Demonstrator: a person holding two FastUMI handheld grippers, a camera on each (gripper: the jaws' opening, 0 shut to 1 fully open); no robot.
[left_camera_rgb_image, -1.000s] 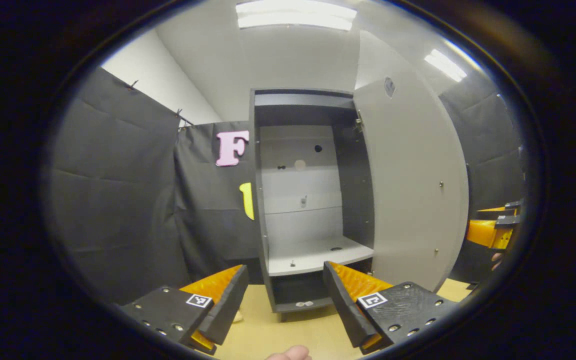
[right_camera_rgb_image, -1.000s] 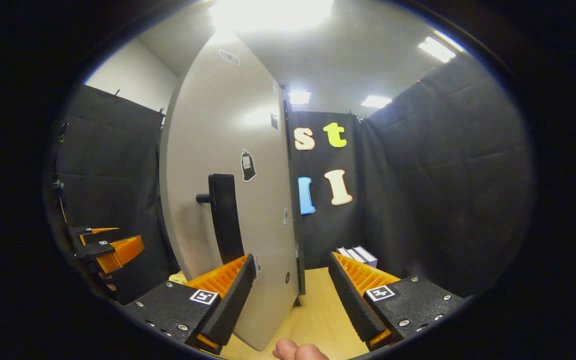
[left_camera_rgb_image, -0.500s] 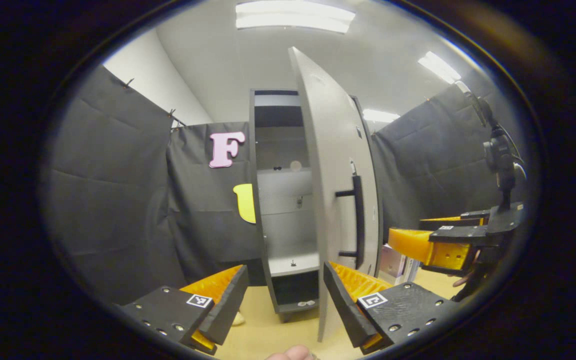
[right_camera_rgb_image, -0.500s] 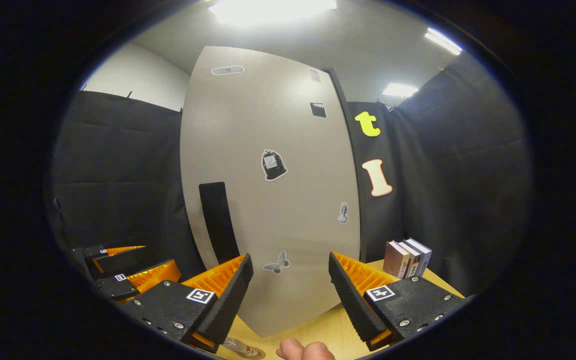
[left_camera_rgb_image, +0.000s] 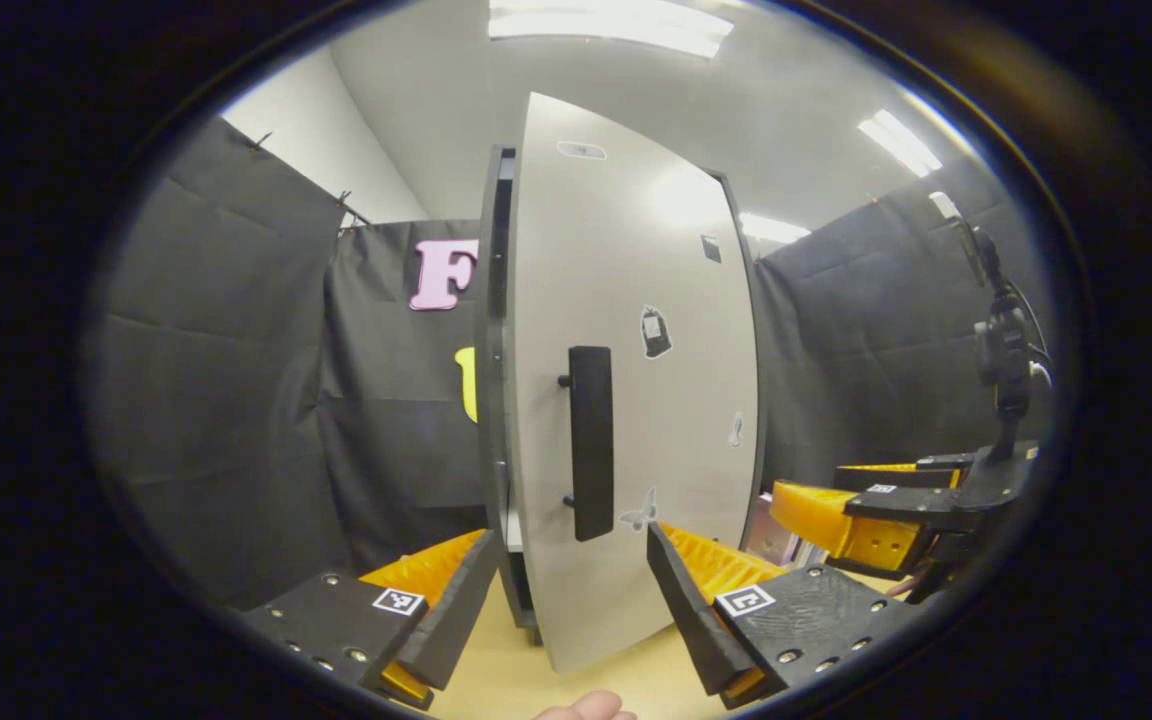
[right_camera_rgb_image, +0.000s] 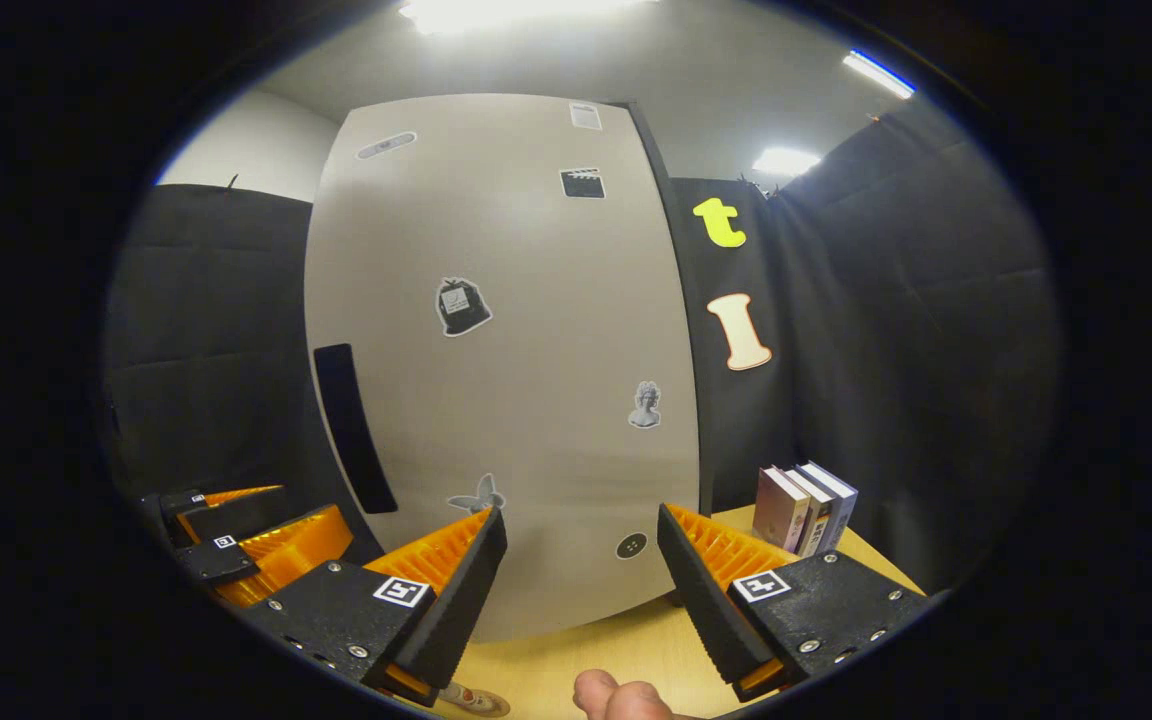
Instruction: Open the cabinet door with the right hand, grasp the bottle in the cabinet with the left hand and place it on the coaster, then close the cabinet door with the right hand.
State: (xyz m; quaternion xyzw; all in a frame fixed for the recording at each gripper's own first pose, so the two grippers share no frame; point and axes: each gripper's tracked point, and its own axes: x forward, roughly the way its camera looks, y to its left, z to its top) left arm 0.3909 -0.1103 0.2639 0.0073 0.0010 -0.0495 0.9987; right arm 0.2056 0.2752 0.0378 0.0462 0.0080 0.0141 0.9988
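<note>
While the cabinet door (left_camera_rgb_image: pixel 636 400) stands nearly shut, a thin gap along its left edge, it lies straight ahead of the right tool (right_camera_rgb_image: pixel 576 575), its upright handle (right_camera_rgb_image: pixel 354 428) off to that tool's left. Both tools are spread and hold nothing; the left tool (left_camera_rgb_image: pixel 566 600) faces the handle. 3 books (right_camera_rgb_image: pixel 802 506) stand on the surface (right_camera_rgb_image: pixel 556 665) at right, clear of the swing. Where the bottle sits, I cannot tell.

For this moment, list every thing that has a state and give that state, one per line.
Cabinet door: nearly shut, a narrow gap left at its handle side.
Door handle: free, nothing gripping it.
Left tool: open, holding nothing.
Right tool: open, holding nothing, in front of the door.
Books: upright, side by side on the table.
</note>
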